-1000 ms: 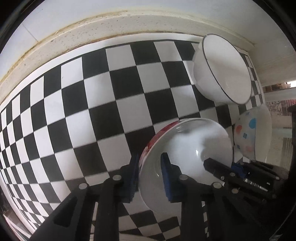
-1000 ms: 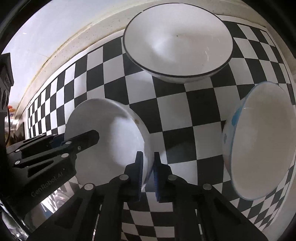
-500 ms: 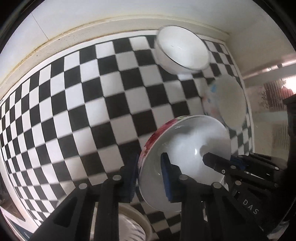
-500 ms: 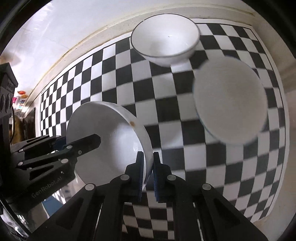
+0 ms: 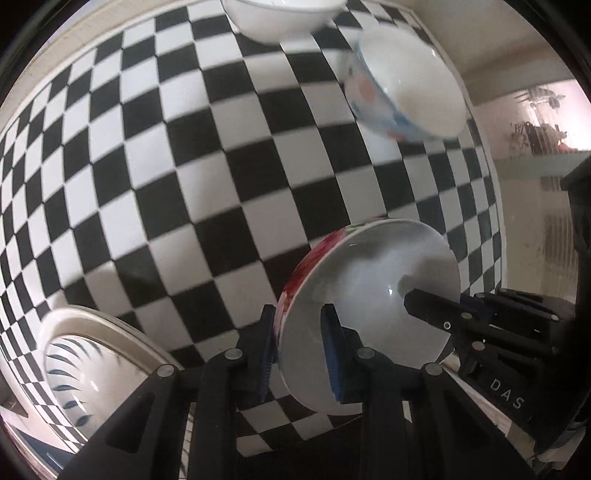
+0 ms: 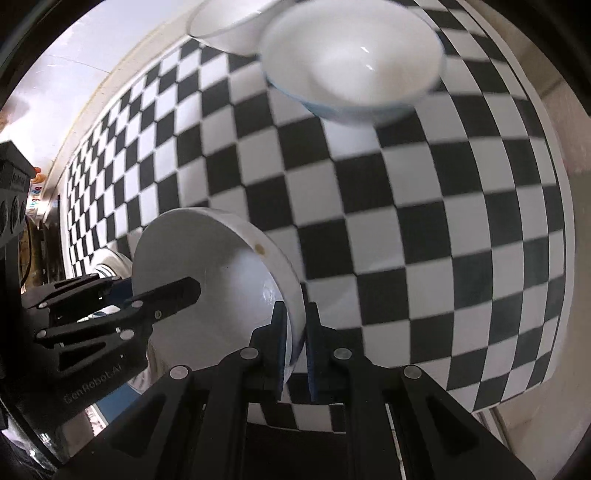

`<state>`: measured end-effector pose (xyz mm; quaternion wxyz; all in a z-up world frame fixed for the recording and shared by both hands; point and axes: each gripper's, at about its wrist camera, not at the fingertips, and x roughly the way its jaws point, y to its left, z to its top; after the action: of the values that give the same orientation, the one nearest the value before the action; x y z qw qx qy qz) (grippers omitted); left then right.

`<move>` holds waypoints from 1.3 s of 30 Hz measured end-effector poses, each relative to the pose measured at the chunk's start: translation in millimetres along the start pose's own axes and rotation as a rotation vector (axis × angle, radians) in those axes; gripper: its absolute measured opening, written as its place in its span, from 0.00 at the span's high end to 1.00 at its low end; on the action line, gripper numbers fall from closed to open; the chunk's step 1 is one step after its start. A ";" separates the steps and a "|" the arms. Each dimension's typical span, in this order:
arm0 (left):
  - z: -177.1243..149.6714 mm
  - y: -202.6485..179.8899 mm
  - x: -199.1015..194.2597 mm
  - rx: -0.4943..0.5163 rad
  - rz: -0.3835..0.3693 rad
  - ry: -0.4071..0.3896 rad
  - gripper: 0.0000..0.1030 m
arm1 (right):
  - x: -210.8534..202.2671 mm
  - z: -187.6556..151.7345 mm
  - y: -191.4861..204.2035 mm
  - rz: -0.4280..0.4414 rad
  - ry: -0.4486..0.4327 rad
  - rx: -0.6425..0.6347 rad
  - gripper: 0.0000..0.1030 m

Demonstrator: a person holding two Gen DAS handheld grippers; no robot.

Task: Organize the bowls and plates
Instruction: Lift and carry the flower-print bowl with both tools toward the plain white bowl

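My left gripper (image 5: 299, 347) is shut on the rim of a white bowl with red flowers outside (image 5: 369, 295) and holds it above the checkered table. My right gripper (image 6: 295, 343) is shut on the opposite rim of the same bowl (image 6: 207, 280). Each gripper shows in the other's view, the right one (image 5: 461, 325) and the left one (image 6: 122, 306). A bowl with blue and pink dots (image 5: 406, 81) stands at the far right; it also shows in the right wrist view (image 6: 354, 62). A plain white bowl (image 5: 284, 14) stands behind it.
A plate with blue leaf marks (image 5: 85, 373) lies at the near left of the checkered cloth (image 5: 184, 166). The table's right edge (image 6: 561, 206) drops off to a tiled floor. A wall runs along the far side.
Both grippers have pulled back and lifted with the flowered bowl. The two far bowls now sit higher in both views, and the leaf-marked plate has come into view at the left.
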<state>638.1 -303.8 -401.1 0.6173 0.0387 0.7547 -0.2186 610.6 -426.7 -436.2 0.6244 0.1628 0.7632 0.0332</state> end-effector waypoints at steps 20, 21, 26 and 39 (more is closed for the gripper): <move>-17.7 -9.3 30.6 -0.049 0.002 0.058 0.79 | 48.8 -0.7 3.8 0.003 0.074 -0.002 0.90; -17.8 -9.5 30.6 -0.050 0.004 0.057 0.79 | 49.9 0.0 5.4 0.004 0.074 -0.003 0.90; -18.3 2.1 24.3 -0.070 -0.013 0.061 0.78 | 37.9 0.7 -10.5 0.022 0.087 -0.006 0.89; -20.2 25.1 -59.1 -0.135 0.010 -0.138 0.77 | -45.5 12.1 -42.9 0.127 -0.059 0.049 0.78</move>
<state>641.7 -261.0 -349.3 0.6702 -0.0144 0.7232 -0.1662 621.0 -482.3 -406.9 0.6390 0.2268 0.7333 0.0493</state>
